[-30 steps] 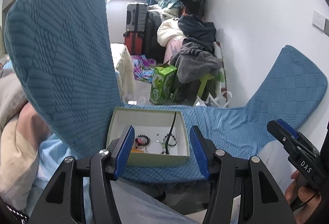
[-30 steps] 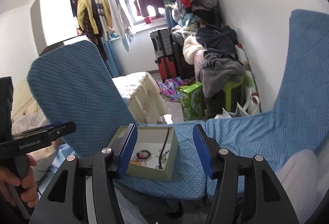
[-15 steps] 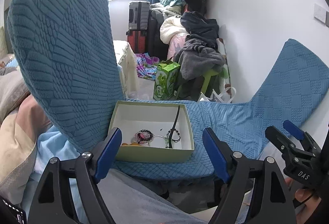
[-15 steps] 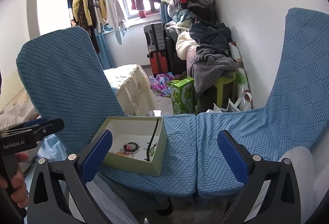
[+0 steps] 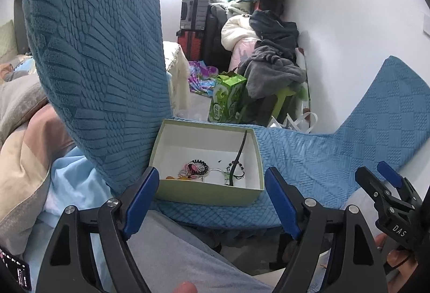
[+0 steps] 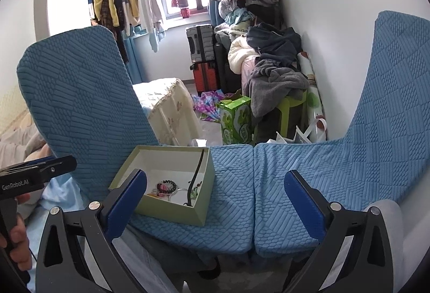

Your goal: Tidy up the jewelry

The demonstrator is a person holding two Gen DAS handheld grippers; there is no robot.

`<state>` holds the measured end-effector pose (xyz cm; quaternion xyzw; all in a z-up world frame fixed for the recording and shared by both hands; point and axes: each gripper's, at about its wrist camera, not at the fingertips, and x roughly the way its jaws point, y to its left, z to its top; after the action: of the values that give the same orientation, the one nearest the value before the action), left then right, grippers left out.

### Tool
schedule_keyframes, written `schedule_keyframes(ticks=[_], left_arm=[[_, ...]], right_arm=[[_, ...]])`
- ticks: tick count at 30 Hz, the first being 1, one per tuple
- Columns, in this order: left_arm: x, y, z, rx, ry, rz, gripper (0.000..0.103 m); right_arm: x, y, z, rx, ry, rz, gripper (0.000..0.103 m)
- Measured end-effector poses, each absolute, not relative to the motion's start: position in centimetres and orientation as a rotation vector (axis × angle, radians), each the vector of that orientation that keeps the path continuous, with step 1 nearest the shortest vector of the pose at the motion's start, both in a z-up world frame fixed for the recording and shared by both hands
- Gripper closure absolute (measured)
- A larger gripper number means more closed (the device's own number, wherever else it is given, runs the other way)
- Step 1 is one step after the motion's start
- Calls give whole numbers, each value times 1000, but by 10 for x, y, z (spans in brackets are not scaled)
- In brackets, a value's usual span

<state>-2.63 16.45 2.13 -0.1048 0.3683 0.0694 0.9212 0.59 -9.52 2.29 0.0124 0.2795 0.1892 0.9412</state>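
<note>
A pale green open box [image 5: 204,195] sits on a blue chair seat [image 5: 309,158]; it also shows in the right wrist view [image 6: 200,215]. Inside lie a tangle of jewelry [image 5: 196,170], a beaded bracelet [image 5: 236,170] and a black cord [image 5: 239,153] leaning on the wall. My left gripper [image 5: 209,201] is open and empty, just in front of the box. My right gripper [image 6: 215,201] is wide open and empty, held back from the box, which lies to its left.
Two blue-covered chairs face each other, backs at left [image 6: 80,110] and right [image 6: 389,104]. Beyond are a green carton [image 6: 236,121], a green stool piled with clothes [image 6: 274,78], suitcases [image 6: 201,56] and hanging clothes. The white wall [image 5: 349,24] is to the right.
Both grippers opened from about half width to wide. Both drew back slightly and tilted down, so the box sits a little farther out between the fingers.
</note>
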Motion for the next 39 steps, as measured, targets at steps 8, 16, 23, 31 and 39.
schedule_keyframes(ticks=[8,16,23,31,39], left_arm=[[-27,165,22,-211,754,142,22],[-28,165,21,-207,752,131,22],[-30,165,23,-184,733,131,22],[-28,166,23,-186,732,125,22],[-28,163,25,-181,735,127,22]], right_arm=[[6,-99,22,40,567,381,0],[7,-100,20,32,568,375,0],[7,-100,20,30,568,373,0],[7,-99,20,21,565,374,0],[7,-99,20,22,567,375,0]])
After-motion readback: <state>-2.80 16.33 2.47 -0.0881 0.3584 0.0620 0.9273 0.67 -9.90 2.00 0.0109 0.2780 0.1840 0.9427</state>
